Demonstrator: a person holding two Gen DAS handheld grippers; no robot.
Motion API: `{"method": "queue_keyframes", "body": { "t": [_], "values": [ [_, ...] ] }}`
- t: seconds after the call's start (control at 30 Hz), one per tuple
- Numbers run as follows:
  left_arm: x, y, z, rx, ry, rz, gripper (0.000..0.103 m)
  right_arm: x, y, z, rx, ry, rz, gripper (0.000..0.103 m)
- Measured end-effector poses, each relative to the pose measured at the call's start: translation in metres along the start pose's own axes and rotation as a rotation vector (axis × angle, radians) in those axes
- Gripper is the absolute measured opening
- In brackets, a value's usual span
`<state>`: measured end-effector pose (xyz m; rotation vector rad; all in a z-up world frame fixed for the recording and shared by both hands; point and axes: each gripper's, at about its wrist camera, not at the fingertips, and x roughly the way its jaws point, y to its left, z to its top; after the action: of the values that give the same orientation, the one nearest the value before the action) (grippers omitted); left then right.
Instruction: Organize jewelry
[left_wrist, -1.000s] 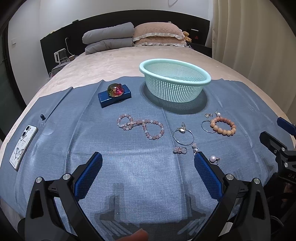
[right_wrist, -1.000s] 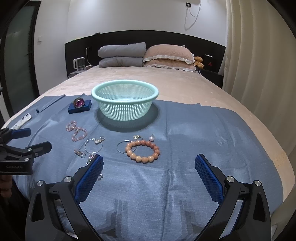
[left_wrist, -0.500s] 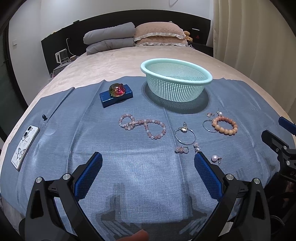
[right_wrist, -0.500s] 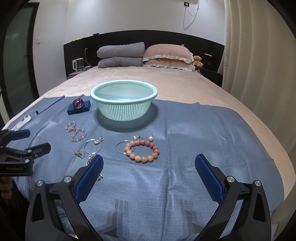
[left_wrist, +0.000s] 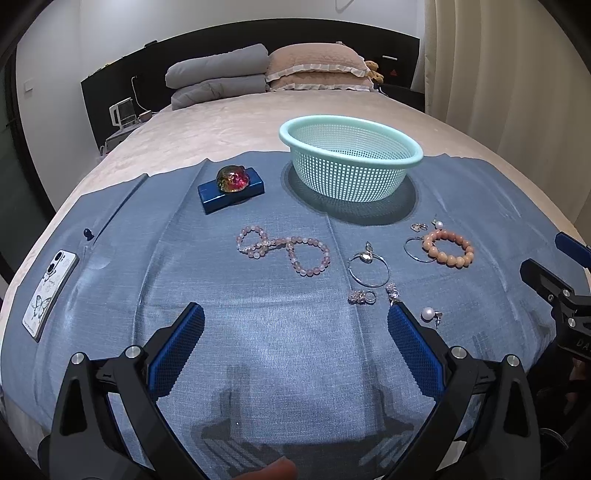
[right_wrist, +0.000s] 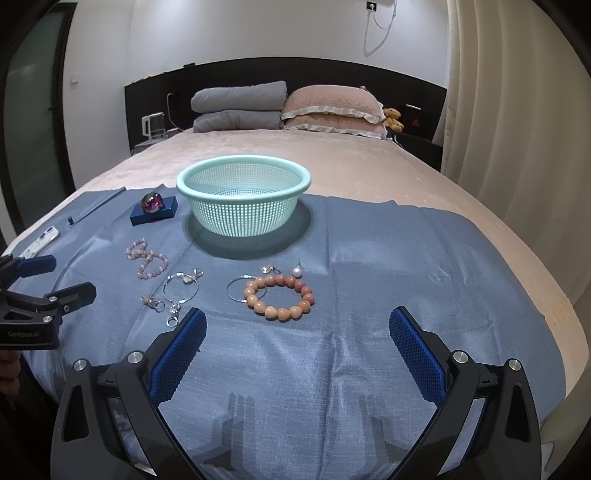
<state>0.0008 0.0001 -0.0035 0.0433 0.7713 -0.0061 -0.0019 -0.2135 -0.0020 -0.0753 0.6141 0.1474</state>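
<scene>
- Landmark: mint-green basket (left_wrist: 351, 162) (right_wrist: 243, 201), upright and empty, on a blue cloth (left_wrist: 258, 332) (right_wrist: 369, 295) spread over the bed (left_wrist: 229, 129) (right_wrist: 351, 166).
- Far left of the basket, near the cloth's edge: a phone (left_wrist: 50, 291) (right_wrist: 40, 240) in a butterfly case, lying flat.
- Left of the basket, just beside it: a dark blue box (left_wrist: 231, 190) (right_wrist: 154, 212) with a multicoloured glassy stone (left_wrist: 232, 178) (right_wrist: 152, 202) resting on top.
- Left gripper (left_wrist: 295, 354) (right_wrist: 48, 277): fingers wide apart, holding nothing, hovering over bare cloth on the near side of the basket.
- In front of the basket, slightly left: a pale pink bead strand (left_wrist: 284, 249) (right_wrist: 147, 258), twisted into loops, flat on the cloth.
- Directly in front of the basket: a thin silver hoop (left_wrist: 369, 271) (right_wrist: 181, 288) with a small charm at its far edge; nearer than it, two small silver clusters (left_wrist: 362, 296) (right_wrist: 152, 302), which cannot be identified further.
- A pearl earring (left_wrist: 428, 314) lies just beside the left gripper's right fingertip, apart from it.
- In front of the basket, to the right: an orange bead bracelet (left_wrist: 448, 247) (right_wrist: 279, 297), closed circle, overlapping a second silver hoop (left_wrist: 415, 249) (right_wrist: 242, 290) on its left.
- Between that bracelet and the basket: a small silver piece (left_wrist: 419, 227) (right_wrist: 266, 268) and a second pearl (left_wrist: 439, 224) (right_wrist: 297, 272).
- Right gripper (right_wrist: 297, 350) (left_wrist: 554, 266): fingers wide apart, empty, poised on the near side of the orange bracelet, not touching it.
- All jewelry lies outside the basket.
</scene>
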Motion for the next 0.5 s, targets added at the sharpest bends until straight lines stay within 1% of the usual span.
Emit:
{"method": "queue_keyframes", "body": {
  "t": [0.27, 0.5],
  "values": [
    [-0.0017, -0.0009, 0.0013, -0.004, 0.000, -0.016, 0.097, 0.0003, -0.0010, 0.0001, -0.004, 0.003, -0.005, 0.095],
    [-0.0003, -0.0012, 0.0014, 0.001, 0.005, -0.013, 0.097, 0.0018, -0.0011, -0.0007, -0.005, 0.005, -0.013, 0.095]
  ]
}}
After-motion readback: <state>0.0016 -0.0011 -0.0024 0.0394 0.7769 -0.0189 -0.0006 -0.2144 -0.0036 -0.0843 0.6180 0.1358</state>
